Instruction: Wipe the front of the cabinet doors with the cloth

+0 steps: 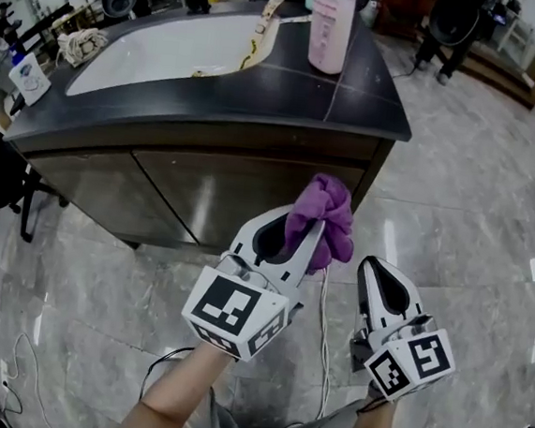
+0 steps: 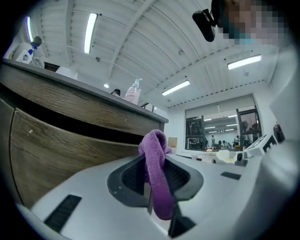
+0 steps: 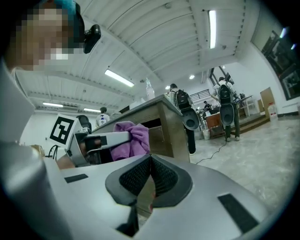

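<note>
left gripper (image 1: 305,233), jaws pinching the purple cloth (image 1: 323,218), which bunches above the jaw tips just in front of the cabinet doors (image 1: 212,198). right gripper (image 1: 380,283), jaws pressed together with nothing between them, low beside it over the floor (image 1: 475,210).

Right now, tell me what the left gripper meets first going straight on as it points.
Probably the right cabinet door, near its right edge, with the purple cloth in the left gripper touching first; depth is unclear.
</note>
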The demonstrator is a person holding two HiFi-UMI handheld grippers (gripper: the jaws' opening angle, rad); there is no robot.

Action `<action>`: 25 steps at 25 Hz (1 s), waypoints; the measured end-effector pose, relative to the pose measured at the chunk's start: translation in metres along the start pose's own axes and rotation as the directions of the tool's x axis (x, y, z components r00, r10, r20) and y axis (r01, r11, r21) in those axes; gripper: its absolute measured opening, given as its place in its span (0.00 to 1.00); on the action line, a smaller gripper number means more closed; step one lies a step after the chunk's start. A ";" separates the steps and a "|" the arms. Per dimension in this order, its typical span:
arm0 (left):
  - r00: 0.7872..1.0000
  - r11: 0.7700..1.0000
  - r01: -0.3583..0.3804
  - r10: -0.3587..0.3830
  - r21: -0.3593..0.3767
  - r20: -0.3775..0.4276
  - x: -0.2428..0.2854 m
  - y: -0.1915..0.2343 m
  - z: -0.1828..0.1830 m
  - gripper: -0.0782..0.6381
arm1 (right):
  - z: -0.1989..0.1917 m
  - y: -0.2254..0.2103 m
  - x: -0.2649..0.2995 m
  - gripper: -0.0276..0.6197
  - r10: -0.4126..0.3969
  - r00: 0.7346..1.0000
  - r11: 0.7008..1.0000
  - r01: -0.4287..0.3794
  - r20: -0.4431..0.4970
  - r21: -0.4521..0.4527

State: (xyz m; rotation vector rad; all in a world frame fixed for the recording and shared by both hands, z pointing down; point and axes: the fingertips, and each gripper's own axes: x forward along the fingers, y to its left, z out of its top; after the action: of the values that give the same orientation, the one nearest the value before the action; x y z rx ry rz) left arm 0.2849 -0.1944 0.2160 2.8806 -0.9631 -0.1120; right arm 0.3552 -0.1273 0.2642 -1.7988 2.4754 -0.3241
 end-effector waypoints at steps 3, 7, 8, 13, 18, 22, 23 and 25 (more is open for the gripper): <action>0.999 0.998 0.024 -0.027 0.065 0.036 0.009 -0.008 0.003 0.22 | -0.009 0.000 -0.006 0.09 0.008 0.999 1.000 -0.009 0.046 0.023; 0.997 0.993 0.050 -0.056 0.111 0.059 0.024 -0.019 0.001 0.22 | -0.025 -0.002 0.001 0.09 0.009 0.997 1.000 -0.010 0.076 0.011; 0.996 0.992 0.053 -0.060 0.114 0.061 0.028 -0.021 -0.001 0.22 | -0.026 0.001 0.003 0.09 0.015 0.996 1.000 -0.015 0.085 0.000; 0.997 0.988 0.052 -0.060 0.148 0.050 0.041 -0.023 -0.008 0.22 | -0.024 0.026 0.016 0.09 0.081 0.990 0.997 -0.079 0.117 -0.022; 0.997 0.991 0.042 -0.049 0.125 0.054 0.046 -0.004 -0.017 0.22 | -0.038 0.021 0.026 0.09 0.060 0.995 0.998 -0.059 0.080 -0.013; 0.996 0.991 0.027 -0.038 0.132 0.080 0.044 0.006 -0.014 0.22 | -0.041 0.011 0.034 0.09 0.030 0.998 0.999 -0.028 0.064 -0.020; 0.996 0.990 0.022 -0.033 0.137 0.081 0.044 0.007 -0.014 0.22 | -0.042 0.011 0.034 0.09 0.028 0.998 0.999 -0.026 0.061 -0.031; 0.997 0.989 0.017 -0.028 0.144 0.077 0.041 0.010 -0.014 0.22 | -0.048 0.013 0.036 0.09 0.021 0.999 0.998 -0.018 0.049 -0.065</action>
State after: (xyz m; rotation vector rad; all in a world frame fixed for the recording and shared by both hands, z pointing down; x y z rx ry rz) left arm 0.3132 -0.2257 0.2298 3.0399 -0.9904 -0.1661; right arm 0.3239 -0.1513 0.3106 -1.7822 2.4959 -0.1984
